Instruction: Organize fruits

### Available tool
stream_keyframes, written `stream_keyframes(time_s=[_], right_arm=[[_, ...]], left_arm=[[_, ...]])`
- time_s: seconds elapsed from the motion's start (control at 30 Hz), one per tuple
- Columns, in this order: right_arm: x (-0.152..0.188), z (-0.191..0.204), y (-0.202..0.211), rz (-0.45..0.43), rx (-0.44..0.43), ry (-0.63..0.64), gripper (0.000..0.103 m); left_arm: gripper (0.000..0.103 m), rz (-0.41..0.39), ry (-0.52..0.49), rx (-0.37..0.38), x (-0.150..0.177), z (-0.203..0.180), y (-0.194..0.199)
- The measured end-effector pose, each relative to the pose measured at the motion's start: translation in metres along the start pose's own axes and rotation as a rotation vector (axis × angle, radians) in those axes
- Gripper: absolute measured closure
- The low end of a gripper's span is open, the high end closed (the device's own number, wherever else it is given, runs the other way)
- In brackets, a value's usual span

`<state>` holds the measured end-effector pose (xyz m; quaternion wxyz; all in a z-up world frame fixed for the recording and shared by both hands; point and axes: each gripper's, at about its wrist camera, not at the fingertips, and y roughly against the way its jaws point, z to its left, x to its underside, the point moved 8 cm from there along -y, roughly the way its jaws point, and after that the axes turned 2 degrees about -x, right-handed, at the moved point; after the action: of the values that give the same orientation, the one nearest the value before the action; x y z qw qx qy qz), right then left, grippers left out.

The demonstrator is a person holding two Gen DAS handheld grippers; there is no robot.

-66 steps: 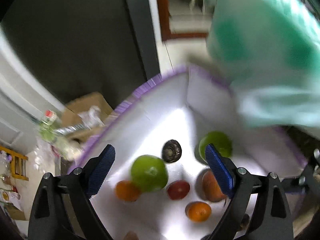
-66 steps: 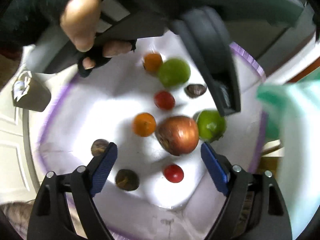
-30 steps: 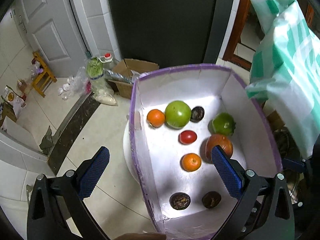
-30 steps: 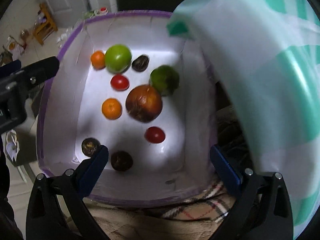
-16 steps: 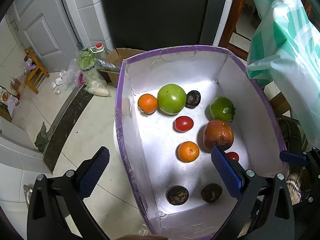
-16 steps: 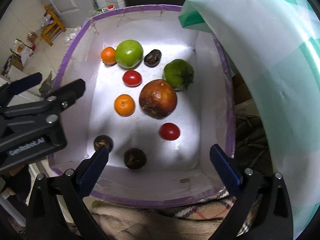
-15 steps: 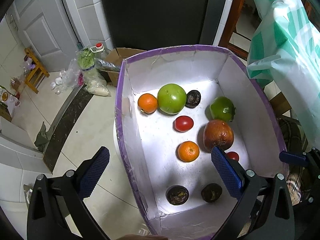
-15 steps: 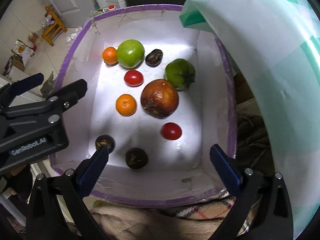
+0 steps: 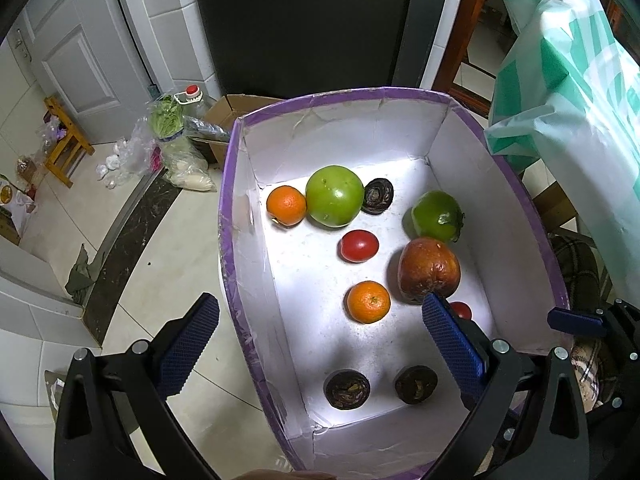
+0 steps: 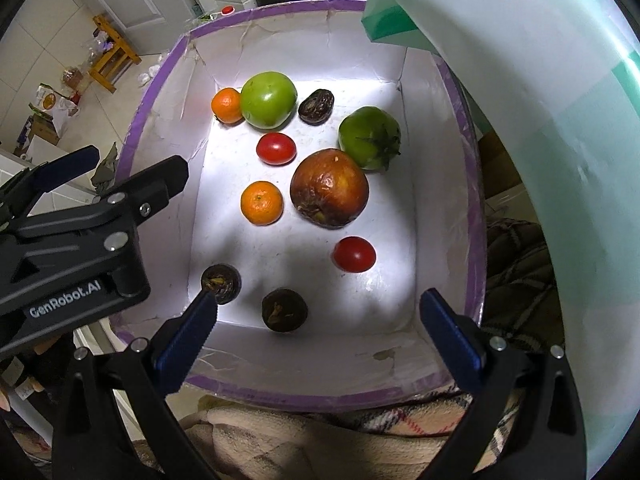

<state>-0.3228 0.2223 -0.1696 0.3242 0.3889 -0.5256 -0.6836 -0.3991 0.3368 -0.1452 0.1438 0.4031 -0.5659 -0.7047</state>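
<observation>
A white box with a purple rim [image 9: 225, 216] [image 10: 132, 136] holds several fruits. Inside lie a brown-red pomegranate [image 9: 429, 270] [image 10: 329, 187], two green tomatoes [image 9: 334, 195] [image 10: 369, 137], two oranges [image 9: 368, 301] [image 10: 261, 202], two red tomatoes [image 9: 359, 245] [image 10: 354, 254] and three dark round fruits [image 9: 346, 389] [image 10: 284, 309]. My left gripper [image 9: 320, 344] hovers open over the box's near left wall. My right gripper [image 10: 316, 330] hangs open above the near end, holding nothing. The left gripper's body [image 10: 72, 224] shows at the left in the right wrist view.
A green-and-white plastic sheet [image 9: 576, 92] [image 10: 532, 128] hangs close on the right of the box. A plaid blanket [image 10: 320, 436] lies under the near edge. On the tiled floor to the left are a cardboard box [image 9: 228, 120], bags of greens [image 9: 176, 148] and a wooden stool [image 9: 64, 140].
Both views have steadied and drawn slightly closer to the box over the last second. Both grippers stayed open and no fruit moved.
</observation>
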Motion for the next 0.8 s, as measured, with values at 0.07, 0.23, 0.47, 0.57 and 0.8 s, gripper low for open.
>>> stream_keyframes(time_s=[0.07, 0.23, 0.47, 0.57, 0.8], right_arm=[[-0.0002, -0.0001, -0.0003, 0.001, 0.001, -0.001, 0.002], [0.0012, -0.0013, -0.0016, 0.007, -0.001, -0.005, 0.002], [0.0027, -0.0009, -0.0036, 0.011, -0.004, -0.005, 0.001], [0.0032, -0.001, -0.0045, 0.013, -0.006, -0.007, 0.002], [0.0048, -0.0014, -0.0054, 0.017, -0.009, -0.01, 0.002]], left_arm=[[0.004, -0.001, -0.001, 0.0, 0.0, -0.0001, -0.0001], [0.004, 0.001, -0.001, -0.001, 0.0012, -0.0009, -0.0009], [0.004, 0.002, -0.006, -0.002, 0.0031, -0.0031, -0.0014], [0.004, 0.002, -0.005, -0.001, 0.0031, -0.0032, -0.0013], [0.004, 0.002, -0.005, 0.0, 0.004, -0.0039, -0.0013]])
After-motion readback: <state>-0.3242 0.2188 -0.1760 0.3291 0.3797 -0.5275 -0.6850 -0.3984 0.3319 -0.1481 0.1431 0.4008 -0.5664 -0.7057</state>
